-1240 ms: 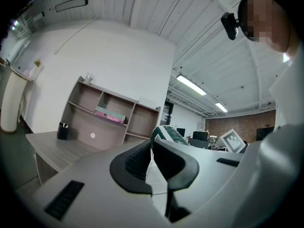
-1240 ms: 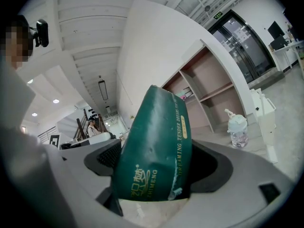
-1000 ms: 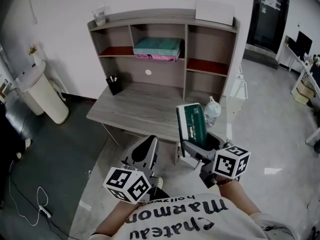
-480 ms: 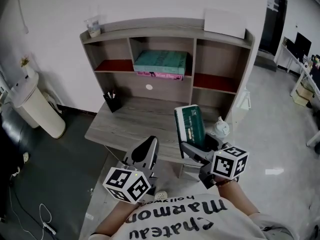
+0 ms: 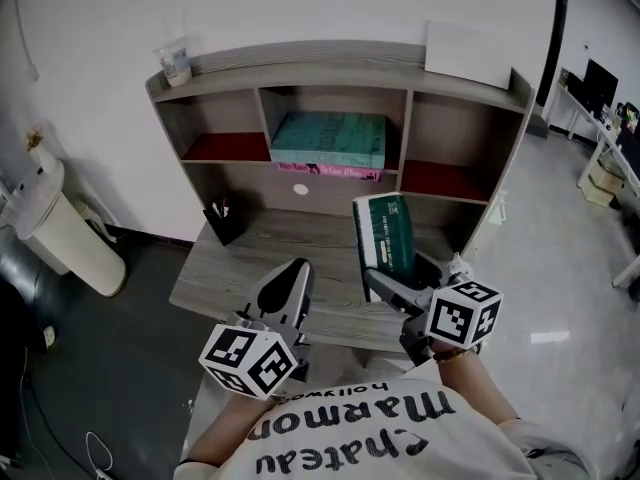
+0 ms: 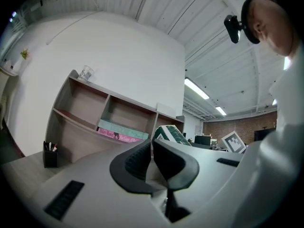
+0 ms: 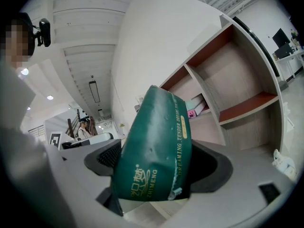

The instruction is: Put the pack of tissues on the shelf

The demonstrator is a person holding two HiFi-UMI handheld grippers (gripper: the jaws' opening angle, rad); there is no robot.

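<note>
Green tissue pack (image 5: 385, 233), pinched by right tool (image 5: 398, 268), hangs near desk (image 5: 260, 258) front edge; left tool (image 5: 293, 270) pressed together.

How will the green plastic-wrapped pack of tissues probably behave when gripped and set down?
Probably soft: the green plastic-wrapped pack of tissues looks dimpled where the right tool clamps it. Likely light, held upright by one end. Its glossy wrap may be slippery.

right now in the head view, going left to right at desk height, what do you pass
white bin → pen holder → left claw → pack of tissues
</note>
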